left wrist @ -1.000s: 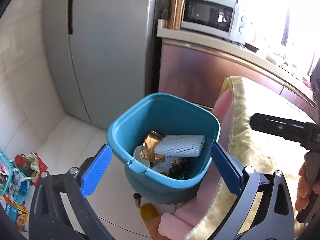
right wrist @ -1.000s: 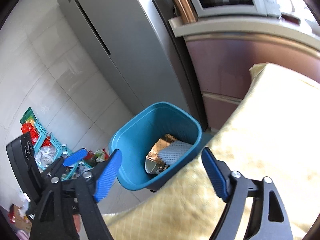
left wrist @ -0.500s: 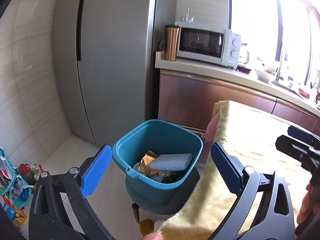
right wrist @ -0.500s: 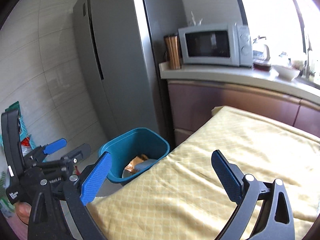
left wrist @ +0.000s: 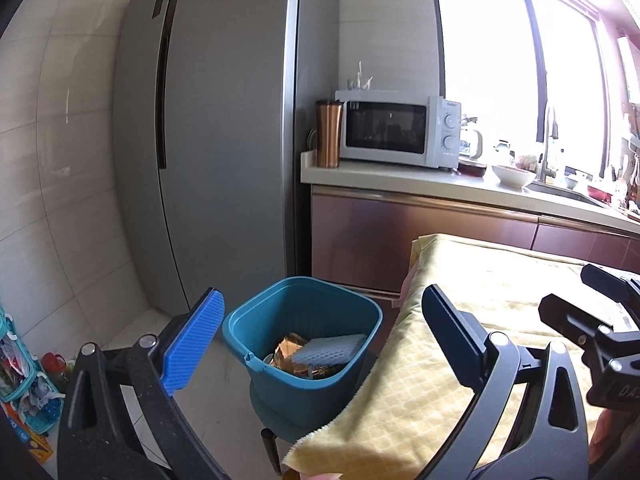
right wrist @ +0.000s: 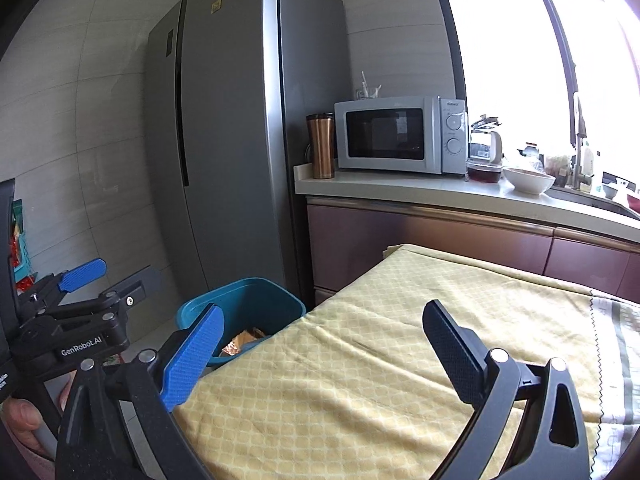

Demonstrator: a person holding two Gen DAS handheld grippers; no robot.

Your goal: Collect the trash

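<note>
A teal trash bin point(left wrist: 344, 312) stands on the floor beside the table corner. It holds a white foam net sleeve point(left wrist: 330, 350) and gold foil wrappers point(left wrist: 290, 354). The bin also shows in the right wrist view point(right wrist: 248, 296), partly hidden behind the table. My left gripper point(left wrist: 320, 344) is open and empty, held above and in front of the bin. My right gripper point(right wrist: 320, 356) is open and empty over the yellow tablecloth point(right wrist: 380, 360). The left gripper shows at the left edge of the right wrist view point(right wrist: 104, 276).
A grey fridge point(left wrist: 224, 140) stands behind the bin. A counter point(left wrist: 440, 184) carries a copper tumbler point(left wrist: 329, 133), a microwave point(left wrist: 396, 132) and a white bowl point(left wrist: 514, 175). Teal baskets with packets point(left wrist: 20, 384) sit on the floor at the left.
Both grippers have pulled up and back from the bin, so it looks smaller and lower. The right gripper now sits over the tablecloth. Both stay open and empty.
</note>
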